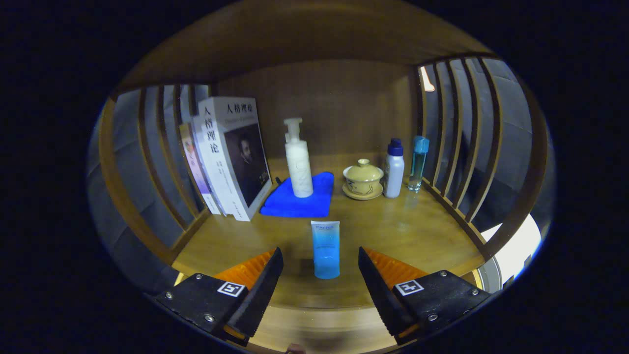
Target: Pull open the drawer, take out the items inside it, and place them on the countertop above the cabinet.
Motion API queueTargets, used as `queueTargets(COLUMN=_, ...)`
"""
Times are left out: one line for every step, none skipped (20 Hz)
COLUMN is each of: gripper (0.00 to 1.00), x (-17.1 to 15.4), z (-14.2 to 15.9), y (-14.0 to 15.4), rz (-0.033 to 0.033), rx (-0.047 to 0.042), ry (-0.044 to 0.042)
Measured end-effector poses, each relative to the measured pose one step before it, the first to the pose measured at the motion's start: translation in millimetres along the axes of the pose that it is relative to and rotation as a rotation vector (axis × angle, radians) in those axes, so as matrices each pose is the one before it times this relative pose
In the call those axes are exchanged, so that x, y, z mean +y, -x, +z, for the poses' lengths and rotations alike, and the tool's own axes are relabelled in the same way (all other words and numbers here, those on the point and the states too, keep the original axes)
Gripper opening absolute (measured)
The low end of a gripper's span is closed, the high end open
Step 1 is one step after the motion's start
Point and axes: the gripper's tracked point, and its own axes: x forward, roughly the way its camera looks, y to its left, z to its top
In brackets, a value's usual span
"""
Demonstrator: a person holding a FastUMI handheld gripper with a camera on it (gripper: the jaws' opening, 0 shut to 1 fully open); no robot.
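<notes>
Now claw (320, 275) level, fingers apart w/ blue tube (326, 249) standing between.

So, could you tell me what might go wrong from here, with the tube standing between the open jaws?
1. The blue tube stands upright on its cap between the open gripper jaws, touched by neither; a nudge while pulling back could tip it.
2. The pump bottle stands on the soft blue cloth just beyond; a toppling tube or a forward push might upset it.
3. The books lean beside the cloth, so a sideways swing could knock them.
</notes>
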Motion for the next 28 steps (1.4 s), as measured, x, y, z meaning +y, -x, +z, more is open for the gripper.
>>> queueTargets(gripper=0.95, x=2.62, z=3.92, y=9.04, rz=0.01619, rx=-0.02896, ry=-0.0229)
queueTargets(gripper=0.95, x=2.35, z=4.56, y=8.26, rz=0.01504, rx=-0.02958, ry=-0.0195)
queueTargets(gripper=0.95, x=1.98, z=4.96, y=7.44, rz=0.01183, rx=-0.02974, ry=-0.00929)
queueTargets(gripper=0.95, x=0.66, z=3.69, y=8.07, rz=0.00317, rx=-0.02175, ry=-0.00495)
queueTargets(gripper=0.95, x=1.03, z=1.88, y=9.43, rz=0.00311, rx=-0.02122, ry=-0.00328)
queueTargets(gripper=0.95, x=2.03, z=0.54, y=7.55, rz=0.00358, rx=-0.0167, ry=0.00864)
queueTargets(gripper=0.95, x=1.25, z=-1.67, y=8.28, rz=-0.00117, rx=-0.01067, ry=0.02298)
queueTargets(gripper=0.96, x=-0.97, z=-1.42, y=9.11, rz=-0.01048, rx=-0.01211, ry=0.0309)
queueTargets(gripper=0.96, x=1.03, z=-2.26, y=8.65, rz=-0.00805, rx=-0.01477, ry=0.03102)
queueTargets(gripper=0.96, x=3.39, z=-3.09, y=9.15, rz=-0.00424, rx=-0.01359, ry=0.02233)
queueTargets(gripper=0.96, x=4.46, z=-6.47, y=10.46, rz=0.00157, rx=-0.00638, ry=0.01252)
queueTargets(gripper=0.96, x=5.58, z=-5.93, y=11.12, rz=0.00504, rx=-0.00969, ry=0.00071)
queueTargets(gripper=0.96, x=6.04, z=-6.2, y=9.84, rz=0.00815, rx=-0.01035, ry=-0.00578)
queueTargets(gripper=0.96, x=4.6, z=-8.58, y=10.52, rz=0.00433, rx=-0.00333, ry=-0.00571)
queueTargets(gripper=0.96, x=3.97, z=-10.26, y=9.39, rz=0.00332, rx=0.0012, ry=-0.00252)
queueTargets(gripper=0.96, x=3.23, z=-7.97, y=10.81, rz=-0.00263, rx=-0.00451, ry=-0.00211)
queueTargets(gripper=0.96, x=2.79, z=-6.91, y=8.93, rz=-0.00017, rx=-0.00954, ry=-0.00032)
queueTargets(gripper=0.96, x=3.51, z=-6.17, y=8.13, rz=0.00263, rx=-0.01019, ry=0.00201)
queueTargets(gripper=0.96, x=1.35, z=-4.7, y=8.01, rz=-0.00037, rx=-0.01478, ry=0.00186)
queueTargets(gripper=0.96, x=0.24, z=-0.94, y=6.95, rz=-0.0078, rx=-0.01872, ry=0.00431)
queueTargets(gripper=0.96, x=-1.73, z=-3.46, y=7.35, rz=-0.01207, rx=-0.00773, ry=0.00238)
queueTargets(gripper=0.96, x=-0.86, z=-1.43, y=7.96, rz=-0.0103, rx=-0.00645, ry=-0.0024)
queueTargets(gripper=0.96, x=-0.51, z=-2.49, y=6.25, rz=-0.00502, rx=-0.01018, ry=-0.00586)
queueTargets(gripper=0.96, x=-0.68, z=-1.94, y=6.65, rz=-0.00159, rx=-0.01176, ry=-0.00296)
queueTargets(gripper=0.96, x=-2.67, z=-4.07, y=5.95, rz=-0.00268, rx=-0.0078, ry=0.00179)
queueTargets(gripper=0.96, x=-3.46, z=-5.11, y=5.38, rz=-0.00706, rx=-0.00386, ry=0.0029)
queueTargets(gripper=0.96, x=-3.38, z=-10.85, y=3.27, rz=-0.00669, rx=0.01837, ry=-0.00157)
queueTargets(gripper=0.96, x=-1.21, z=-9.59, y=3.31, rz=0.00041, rx=0.01455, ry=0.00579)
